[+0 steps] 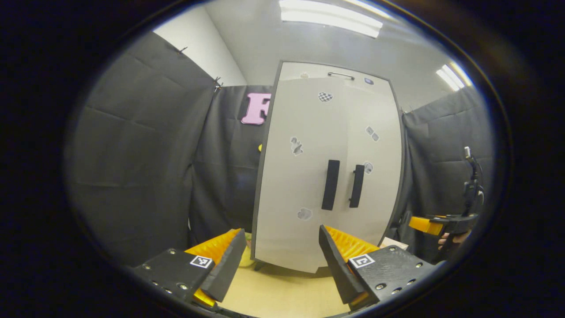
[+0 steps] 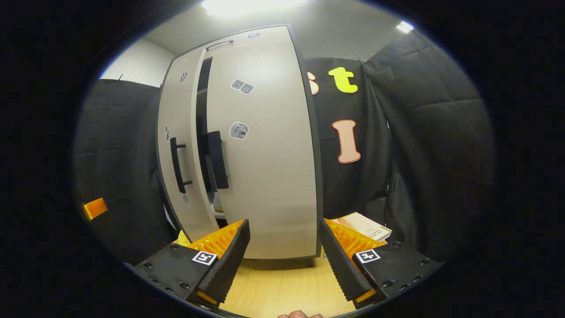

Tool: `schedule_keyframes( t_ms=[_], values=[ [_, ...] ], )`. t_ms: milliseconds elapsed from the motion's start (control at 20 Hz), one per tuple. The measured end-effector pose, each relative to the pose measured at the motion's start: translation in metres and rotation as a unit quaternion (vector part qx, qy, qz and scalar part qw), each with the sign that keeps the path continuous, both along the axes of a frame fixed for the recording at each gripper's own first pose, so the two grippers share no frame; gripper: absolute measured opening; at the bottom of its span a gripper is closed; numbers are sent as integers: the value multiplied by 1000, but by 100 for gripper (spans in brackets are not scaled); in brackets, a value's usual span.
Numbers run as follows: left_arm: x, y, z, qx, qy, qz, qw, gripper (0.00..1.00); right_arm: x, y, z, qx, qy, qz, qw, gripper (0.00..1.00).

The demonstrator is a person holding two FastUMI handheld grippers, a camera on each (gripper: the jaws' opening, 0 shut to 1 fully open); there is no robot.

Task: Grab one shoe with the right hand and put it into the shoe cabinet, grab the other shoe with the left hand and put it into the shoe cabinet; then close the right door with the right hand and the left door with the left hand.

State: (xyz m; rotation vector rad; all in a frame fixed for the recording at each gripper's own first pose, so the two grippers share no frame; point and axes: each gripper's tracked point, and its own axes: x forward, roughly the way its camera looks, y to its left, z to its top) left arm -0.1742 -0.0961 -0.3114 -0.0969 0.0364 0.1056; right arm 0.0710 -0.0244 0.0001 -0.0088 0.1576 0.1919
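Before the shoe cabinet (image 2: 247, 145), both doors near shut, left door (image 2: 176, 154) ajar, a dark gap between; left gripper (image 1: 282, 260) and right gripper (image 2: 284, 256) spread, empty; left nearer that door.

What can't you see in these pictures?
- The shoes: hidden behind the shoe cabinet doors in the left gripper view.
- The cabinet's inside: the right gripper view shows just a dark slit between the doors.
- The stickers: too small to make out.
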Motion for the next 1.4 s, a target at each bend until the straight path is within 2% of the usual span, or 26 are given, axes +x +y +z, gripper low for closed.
schedule_keyframes(
  t_ms=[200, 400, 600, 700, 850, 900, 1100, 1300, 1350, 1400],
  values=[
    [-17, 7, -7, -16, 1, -1, 1000, 94, -1, 12, 0, -16, -4, 7, 1000, 98],
    [-30, 25, -13, -9, 11, 0, 1000, 94, -10, 36, -7, -15, 11, 19, 1000, 98],
    [-37, 40, -19, -14, 8, -4, 1000, 94, -20, 50, -8, -18, -3, 19, 1000, 98],
    [-36, 47, -26, -16, 9, -5, 1000, 96, -24, 53, -19, -15, -7, 14, 1000, 98],
    [-39, 56, -25, -8, 10, -3, 1000, 94, -31, 57, -19, 0, -6, 6, 1000, 98],
    [-40, 56, -23, -3, 7, -7, 1000, 98, -34, 59, -20, 8, -12, 6, 1000, 98],
    [-39, 51, -25, 0, 3, -28, 1000, 94, -35, 53, -23, 12, -16, -11, 1000, 98],
    [-36, 42, -34, -5, 12, -42, 999, 94, -37, 39, -23, 5, -23, -30, 999, 98],
    [-35, 41, -37, -7, 16, -44, 999, 94, -38, 36, -24, 5, -22, -34, 999, 92],
    [-33, 39, -42, -11, 20, -47, 999, 94, -39, 33, -26, 5, -20, -37, 999, 92]
  ],
)
